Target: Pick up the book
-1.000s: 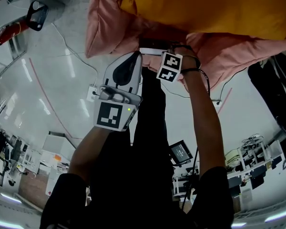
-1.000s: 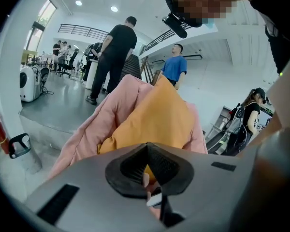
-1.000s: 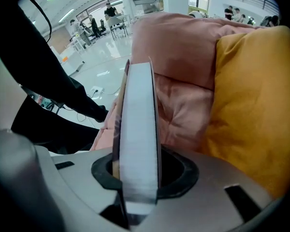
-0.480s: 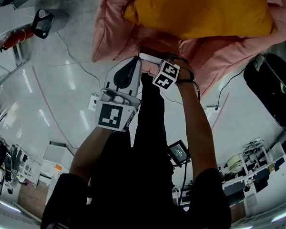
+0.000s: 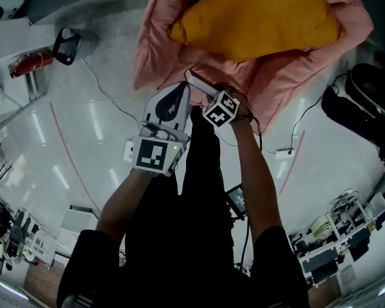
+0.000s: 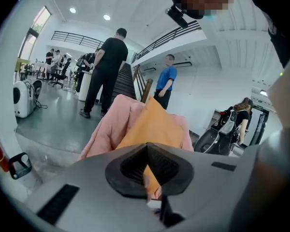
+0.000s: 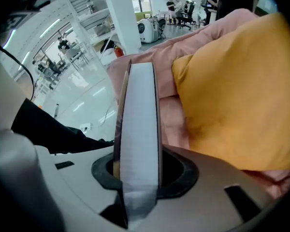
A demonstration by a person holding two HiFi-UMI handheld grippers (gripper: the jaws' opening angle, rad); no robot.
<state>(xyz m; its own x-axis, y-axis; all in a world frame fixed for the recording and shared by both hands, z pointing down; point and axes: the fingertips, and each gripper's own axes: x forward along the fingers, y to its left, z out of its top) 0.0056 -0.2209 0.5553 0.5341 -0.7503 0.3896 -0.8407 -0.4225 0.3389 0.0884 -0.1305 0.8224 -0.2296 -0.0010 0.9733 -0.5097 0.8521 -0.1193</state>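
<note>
Glossy pale floor [image 5: 64, 159] runs under me, crossed by a thin cable. Nearest of all, my right gripper [image 5: 212, 97] is clamped on the book [image 7: 141, 124]. The book stands on edge between the jaws with its white page block turned to the right gripper view's camera and a dark cover showing at each side. My left gripper [image 5: 181, 87] is just beside it, its ribbed pads drawn together to a point with nothing gripped between them. Seen from my head, the two tips sit close to each other at the near edge of a pink quilt [image 5: 160, 37], and the book's pale edge pokes out between them.

Beyond the book the quilt bunches up in folds, and an orange pillow [image 5: 256, 15] lies on it, one corner close to the book's upper end. Off to my left a red fire extinguisher [image 5: 31, 63] lies on the floor. Far behind the quilt, a person in black [image 6: 106, 66] and a person in a blue shirt [image 6: 166, 83] stand by a staircase [image 6: 124, 83].
</note>
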